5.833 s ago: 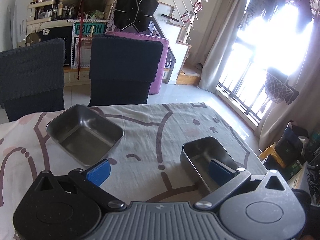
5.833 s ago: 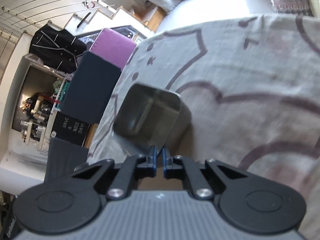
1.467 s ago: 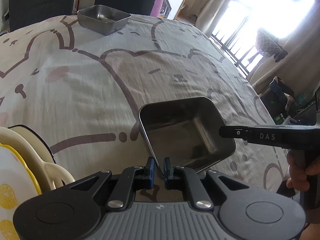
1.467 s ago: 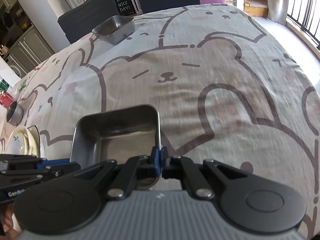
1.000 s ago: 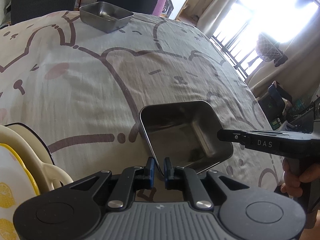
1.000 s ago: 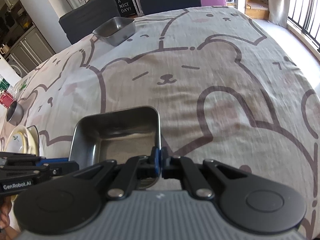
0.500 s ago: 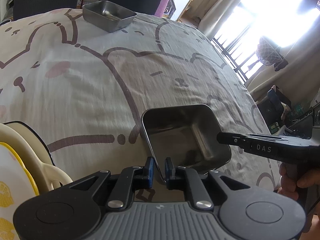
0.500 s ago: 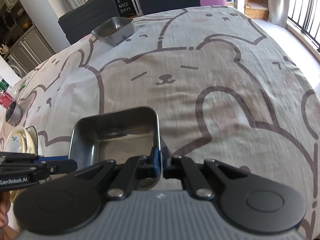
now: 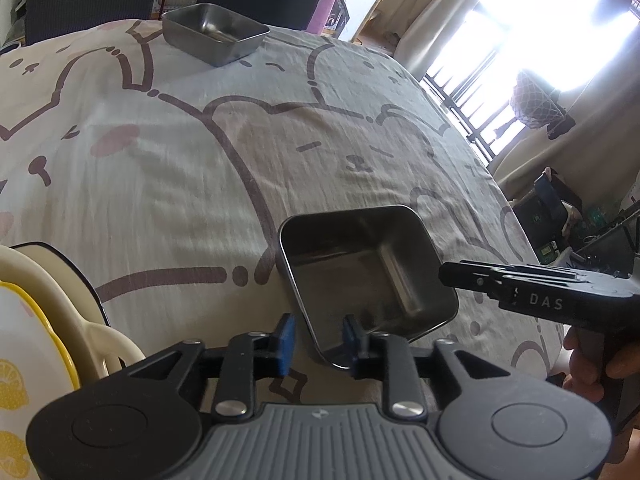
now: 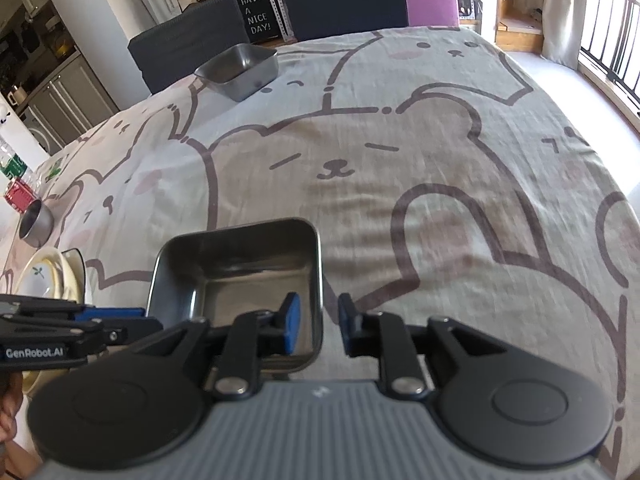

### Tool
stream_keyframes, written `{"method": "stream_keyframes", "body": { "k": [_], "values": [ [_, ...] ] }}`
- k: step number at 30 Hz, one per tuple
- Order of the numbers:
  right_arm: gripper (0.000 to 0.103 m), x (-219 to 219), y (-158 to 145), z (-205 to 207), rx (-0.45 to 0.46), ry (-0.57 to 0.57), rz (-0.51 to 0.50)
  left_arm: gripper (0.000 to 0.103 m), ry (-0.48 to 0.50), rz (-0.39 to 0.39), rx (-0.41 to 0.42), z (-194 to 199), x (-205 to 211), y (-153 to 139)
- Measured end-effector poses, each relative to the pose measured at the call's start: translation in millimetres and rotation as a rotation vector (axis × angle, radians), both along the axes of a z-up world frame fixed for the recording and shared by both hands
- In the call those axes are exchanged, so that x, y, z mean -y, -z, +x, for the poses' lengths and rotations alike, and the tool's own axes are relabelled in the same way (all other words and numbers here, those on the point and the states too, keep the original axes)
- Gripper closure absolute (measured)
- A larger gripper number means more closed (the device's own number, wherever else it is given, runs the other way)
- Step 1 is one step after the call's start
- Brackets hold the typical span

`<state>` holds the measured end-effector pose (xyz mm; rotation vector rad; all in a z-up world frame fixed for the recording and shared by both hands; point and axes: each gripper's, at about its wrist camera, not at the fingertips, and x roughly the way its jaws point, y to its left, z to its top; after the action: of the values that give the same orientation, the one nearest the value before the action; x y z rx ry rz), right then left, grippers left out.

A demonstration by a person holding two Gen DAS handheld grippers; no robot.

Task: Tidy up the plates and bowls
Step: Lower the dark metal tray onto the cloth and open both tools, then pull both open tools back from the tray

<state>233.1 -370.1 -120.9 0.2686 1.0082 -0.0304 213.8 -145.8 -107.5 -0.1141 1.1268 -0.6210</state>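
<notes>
A square steel tray (image 9: 364, 276) (image 10: 240, 276) rests on the bear-print tablecloth near the front edge. My left gripper (image 9: 316, 334) is open, its blue pads straddling the tray's near-left wall without clamping it. My right gripper (image 10: 314, 322) is open too, its pads on either side of the tray's right wall. A second steel tray (image 9: 214, 34) (image 10: 240, 68) sits at the far end of the table. Cream and yellow plates (image 9: 28, 344) (image 10: 48, 276) stand in a rack at the left.
A small steel cup (image 10: 36, 222) and a red item (image 10: 18, 196) lie at the table's left edge. Two dark chairs (image 10: 344, 0) stand behind the far edge. Windows and floor clutter lie to the right.
Both grippers have opened: their pads were clamped on the near tray's walls half a second ago and now stand apart. The tray stays where it was on the cloth.
</notes>
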Motion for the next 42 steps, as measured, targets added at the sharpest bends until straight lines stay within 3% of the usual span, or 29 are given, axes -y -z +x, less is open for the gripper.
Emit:
{"method": "stream_keyframes", "body": {
  "k": [4,6,8,9,12,14,18,27,35,42],
  "values": [
    [0.062,2,-6,-8,0.020,0.004,-0.003,0.058,0.002,-0.002,0.020,-3,-2,-4],
    [0.050,3,-9,-11,0.032,0.009,-0.005,0.049,0.005,-0.005,0.039,-5,-4,-7],
    [0.040,4,-13,-15,0.048,0.017,-0.004,0.027,0.004,-0.001,0.061,-7,-6,-11],
    [0.034,3,-15,-17,0.058,0.021,-0.006,0.023,0.002,0.001,0.074,-8,-7,-13],
    [0.021,0,-22,-24,0.094,0.037,-0.021,0.017,0.001,-0.004,0.102,-9,-14,-20],
    [0.015,-2,-26,-25,0.118,0.042,-0.021,0.006,-0.008,-0.004,0.122,-8,-19,-26],
    [0.000,-12,-38,-28,0.180,0.038,-0.032,0.000,-0.035,0.014,0.197,-5,-32,-43],
    [0.000,-23,-60,-10,0.267,0.040,-0.090,0.000,-0.069,0.044,0.323,34,-51,-76],
    [0.000,-35,-76,43,0.306,0.088,-0.016,0.000,-0.032,0.113,0.386,96,-53,-84],
    [0.000,-33,-64,113,0.254,0.297,0.177,0.000,-0.010,0.138,0.403,168,-59,-78]
  ]
}}
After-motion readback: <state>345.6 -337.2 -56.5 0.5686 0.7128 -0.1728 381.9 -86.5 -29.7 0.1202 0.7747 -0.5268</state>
